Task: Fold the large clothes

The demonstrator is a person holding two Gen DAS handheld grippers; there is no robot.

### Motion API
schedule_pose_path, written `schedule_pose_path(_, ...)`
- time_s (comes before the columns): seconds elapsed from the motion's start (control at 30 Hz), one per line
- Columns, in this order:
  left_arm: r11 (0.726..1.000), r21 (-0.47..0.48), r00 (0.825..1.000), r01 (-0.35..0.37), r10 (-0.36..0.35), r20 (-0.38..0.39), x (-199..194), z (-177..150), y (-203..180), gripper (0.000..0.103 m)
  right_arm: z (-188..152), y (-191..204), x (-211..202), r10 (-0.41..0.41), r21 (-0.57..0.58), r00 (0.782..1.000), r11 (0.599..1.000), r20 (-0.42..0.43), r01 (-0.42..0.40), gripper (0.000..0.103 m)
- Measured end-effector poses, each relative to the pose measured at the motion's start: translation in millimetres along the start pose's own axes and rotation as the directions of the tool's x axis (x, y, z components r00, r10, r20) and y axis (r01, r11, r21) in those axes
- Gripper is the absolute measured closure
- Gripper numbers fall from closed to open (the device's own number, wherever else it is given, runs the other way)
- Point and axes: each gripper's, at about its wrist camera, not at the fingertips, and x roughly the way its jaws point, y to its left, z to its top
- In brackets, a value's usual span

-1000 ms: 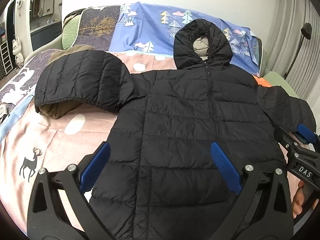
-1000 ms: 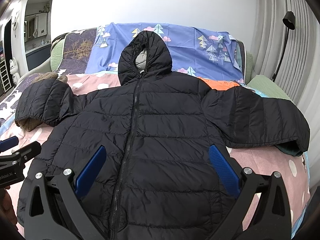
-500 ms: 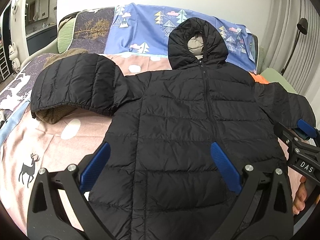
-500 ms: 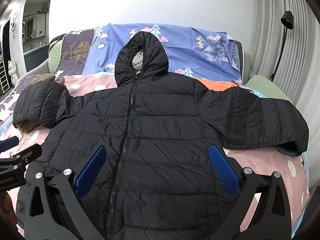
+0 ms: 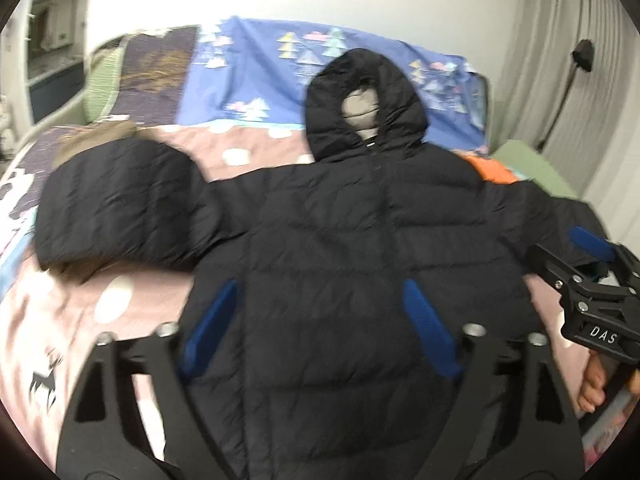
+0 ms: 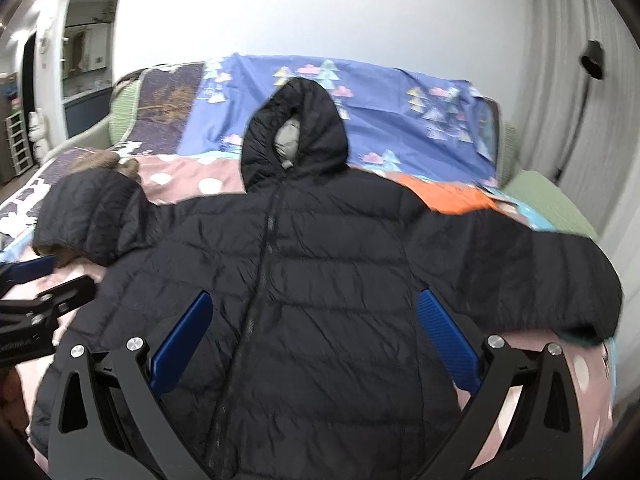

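Note:
A black hooded puffer jacket [image 5: 332,248] lies flat, front up and zipped, on the bed, sleeves spread to both sides; it also shows in the right wrist view [image 6: 320,280]. My left gripper [image 5: 320,320] is open and empty above the jacket's lower body. My right gripper [image 6: 316,336] is open and empty over the lower front, right of the zip. The right gripper also shows at the right edge of the left wrist view [image 5: 592,276], near the right sleeve's cuff. The left gripper shows at the left edge of the right wrist view [image 6: 36,300], near the left sleeve.
The bed has a pink dotted cover [image 5: 120,304] and a blue tree-print sheet [image 6: 400,120] at the head. A brown plush thing [image 6: 104,162] lies under the left sleeve. An orange cloth [image 6: 452,196] and green cushion [image 6: 548,200] sit at right. A lamp and curtain [image 5: 560,80] stand at right.
Both grippers have moved forward and a little up over the jacket; the views are motion-blurred. The jacket has not moved. Both grippers stay open.

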Motion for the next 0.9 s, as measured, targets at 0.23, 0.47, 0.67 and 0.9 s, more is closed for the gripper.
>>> schedule_pose_path(0.23, 0.995, -0.043, 0.996, 0.089, -0.089, -0.001, 74, 110, 15, 0.036, 109, -41, 74, 0.109, 0.025, 0.994, 0.994, -0.002, -0.109, 0.026)
schedule_pose_path(0.47, 0.970, -0.209, 0.993, 0.120, -0.117, 0.028, 168, 189, 57, 0.024, 217, -57, 219, 0.098, 0.057, 0.989, 0.994, -0.110, -0.092, 0.016)
schedule_pose_path(0.67, 0.966, -0.232, 0.993, 0.113, -0.113, 0.014, 214, 193, 80, 0.022, 245, -49, 305, 0.146, 0.111, 0.981, 0.985, -0.131, -0.132, 0.011)
schedule_pose_path(0.9, 0.949, -0.289, 0.992, 0.125, -0.113, 0.060, 202, 183, 105, 0.022, 229, -56, 267, 0.426, 0.059, 0.905, 0.903, 0.021, -0.426, 0.100)
